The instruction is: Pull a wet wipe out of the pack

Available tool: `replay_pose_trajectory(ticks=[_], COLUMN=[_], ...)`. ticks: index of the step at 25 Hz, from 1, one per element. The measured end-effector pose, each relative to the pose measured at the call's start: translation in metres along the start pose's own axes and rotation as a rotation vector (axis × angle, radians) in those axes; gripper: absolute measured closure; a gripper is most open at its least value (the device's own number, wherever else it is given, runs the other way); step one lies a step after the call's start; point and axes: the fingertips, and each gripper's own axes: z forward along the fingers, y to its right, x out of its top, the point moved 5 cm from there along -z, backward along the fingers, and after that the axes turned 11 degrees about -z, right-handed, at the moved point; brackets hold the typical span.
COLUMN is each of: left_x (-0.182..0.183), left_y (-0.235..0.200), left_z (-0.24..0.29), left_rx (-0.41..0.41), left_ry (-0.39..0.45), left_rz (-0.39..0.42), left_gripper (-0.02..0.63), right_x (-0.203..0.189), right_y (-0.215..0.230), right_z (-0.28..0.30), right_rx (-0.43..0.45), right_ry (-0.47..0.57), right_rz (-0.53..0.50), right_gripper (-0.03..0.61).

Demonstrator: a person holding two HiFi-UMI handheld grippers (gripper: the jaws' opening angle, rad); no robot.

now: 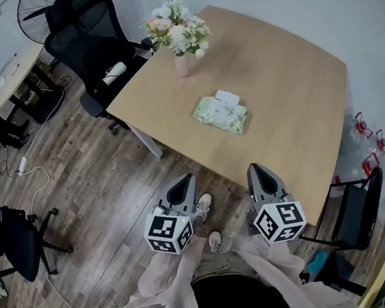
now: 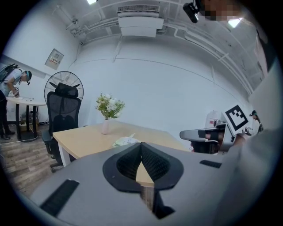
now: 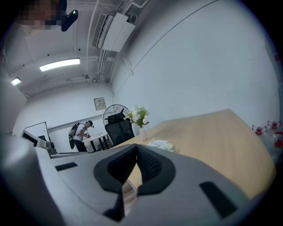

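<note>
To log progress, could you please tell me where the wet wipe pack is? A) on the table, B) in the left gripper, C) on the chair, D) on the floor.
A: the wet wipe pack lies on the table, beyond the left gripper and right gripper.

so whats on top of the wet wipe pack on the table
A white flap sits at the far edge of the green wet wipe pack, a lid or a wipe; too small to tell. Nothing else lies on it. The wrapper covers whatever is inside.
</note>
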Motion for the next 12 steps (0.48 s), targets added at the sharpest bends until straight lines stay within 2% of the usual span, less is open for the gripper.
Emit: replay_pose_trajectory(ticks=[12], left_x=[0.015], left_y=[-0.041], left_z=[0.053], left_rx=[0.016], left_ry=[-0.046], left_rz=[-0.017], left_gripper=[0.603], right_x=[-0.003], right_y=[0.012], right_z=[0.066], right_rx=[0.006], right_ry=[-0.049], right_rz=[0.031], right_gripper=[0.568])
